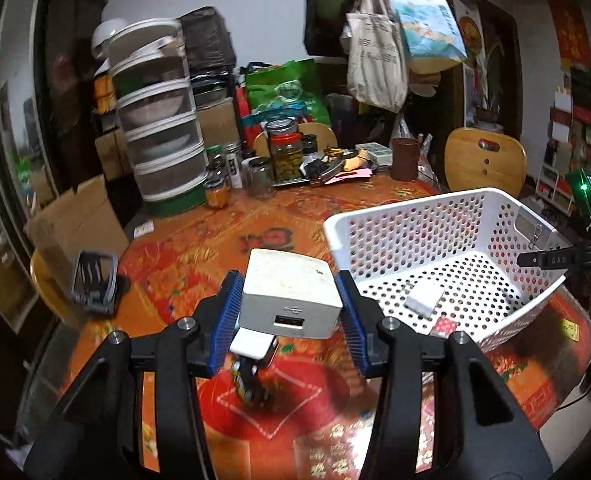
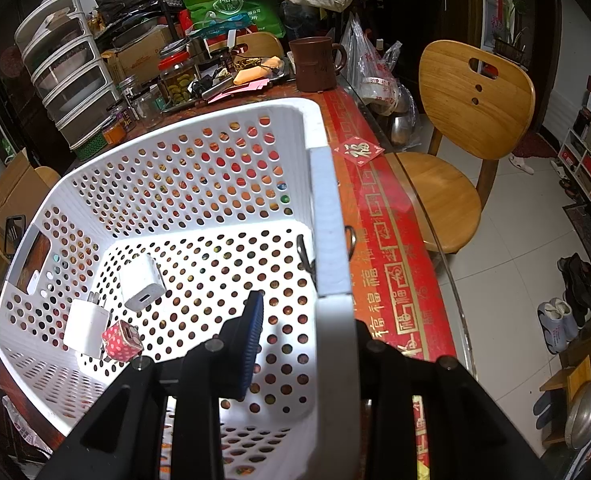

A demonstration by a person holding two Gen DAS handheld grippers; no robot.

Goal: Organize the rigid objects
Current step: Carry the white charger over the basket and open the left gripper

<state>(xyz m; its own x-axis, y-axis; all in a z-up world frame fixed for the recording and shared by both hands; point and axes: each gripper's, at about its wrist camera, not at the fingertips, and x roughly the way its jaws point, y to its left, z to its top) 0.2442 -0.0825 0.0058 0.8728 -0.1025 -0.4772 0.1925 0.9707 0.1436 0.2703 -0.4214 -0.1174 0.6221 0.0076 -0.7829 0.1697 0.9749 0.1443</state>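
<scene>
My left gripper point(image 1: 289, 312) is shut on a white USB charger cube point(image 1: 291, 294) and holds it above the red patterned table, just left of the white perforated basket point(image 1: 395, 216). Below it a small white-and-dark object point(image 1: 251, 364) stands on the table. My right gripper point(image 2: 295, 320) is shut on the basket's right wall point(image 2: 329, 248), one blue pad inside, the other finger outside. Inside the basket lie two white chargers point(image 2: 141, 282) point(image 2: 85, 328) and a small pink dotted cube point(image 2: 122, 340). A white charger point(image 1: 425, 298) shows in the basket in the left wrist view.
A grey folding stand point(image 1: 93, 282) lies at the table's left edge. Jars point(image 1: 285, 152), a stacked food cover point(image 1: 155, 120), a brown mug point(image 2: 315, 65) and clutter fill the table's far side. A wooden chair point(image 2: 467, 120) stands to the right. A cardboard box point(image 1: 75, 216) sits at left.
</scene>
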